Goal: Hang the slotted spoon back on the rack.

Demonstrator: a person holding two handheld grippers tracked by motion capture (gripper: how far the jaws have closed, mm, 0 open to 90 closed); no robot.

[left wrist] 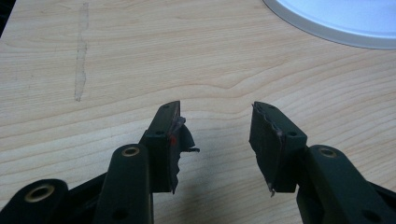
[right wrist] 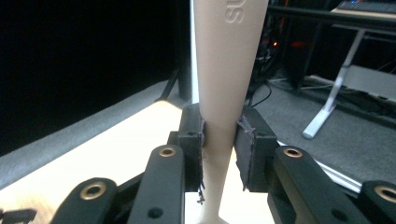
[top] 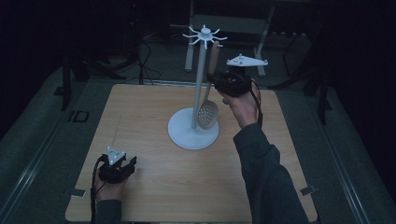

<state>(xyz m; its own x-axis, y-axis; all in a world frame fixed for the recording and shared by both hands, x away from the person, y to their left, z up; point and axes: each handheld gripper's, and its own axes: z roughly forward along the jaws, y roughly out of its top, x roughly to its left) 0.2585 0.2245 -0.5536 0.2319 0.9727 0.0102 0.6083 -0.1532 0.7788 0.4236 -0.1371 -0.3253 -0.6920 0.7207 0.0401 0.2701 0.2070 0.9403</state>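
High view: slotted spoon [top: 208,100] hanging beside the white stand [top: 194,129] near the desk's [top: 154,186] far edge.
Right hand-held gripper [top: 223,80] is clamped on the handle; a sideways tug could tip the stand or slip the spoon off its hook. Left hand-held gripper [left wrist: 217,140] gapes empty near the front-left corner.

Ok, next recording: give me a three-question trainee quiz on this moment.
1. True or false: the right tool is clamped on the slotted spoon's handle.
2. What state is the left tool in? A) shut on the spoon B) open above bare table C) gripping the stand's pole
3. Fill in: the spoon's perforated bowl hangs just above the white stand's round ____.

Key: 1 true; 2 B; 3 base.
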